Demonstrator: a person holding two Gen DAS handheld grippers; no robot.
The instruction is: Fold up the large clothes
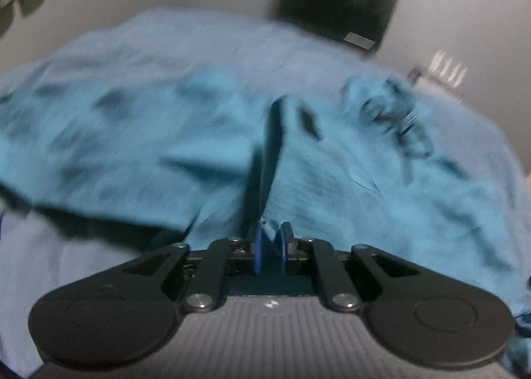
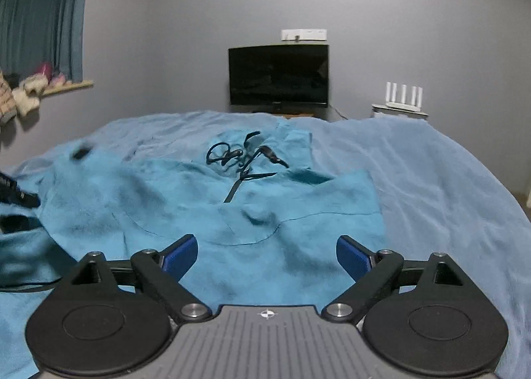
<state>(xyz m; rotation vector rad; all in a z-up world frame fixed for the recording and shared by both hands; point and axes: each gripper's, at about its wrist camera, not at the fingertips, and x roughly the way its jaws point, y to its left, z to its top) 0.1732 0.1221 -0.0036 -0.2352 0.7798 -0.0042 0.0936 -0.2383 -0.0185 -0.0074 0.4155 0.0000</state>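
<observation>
While the left gripper (image 1: 270, 246) pinches the teal garment (image 1: 332, 180), the right gripper (image 2: 267, 254) gapes wide above it.

You are working in a dim room with a cool, flat, bluish cast; no lamp or window glow shows, and nothing glares. Your left wrist view is smeared by motion: the teal garment (image 1: 205, 146), the television (image 1: 335, 5) and the far wall all streak, while the left tool (image 1: 270, 246) stays sharp. Your right wrist view is crisp, apart from a blurred patch at its left edge. Soft shadows sit in the garment's folds. Both views bow strongly outward, bending the bed (image 2: 448, 180), with dark corners.
</observation>
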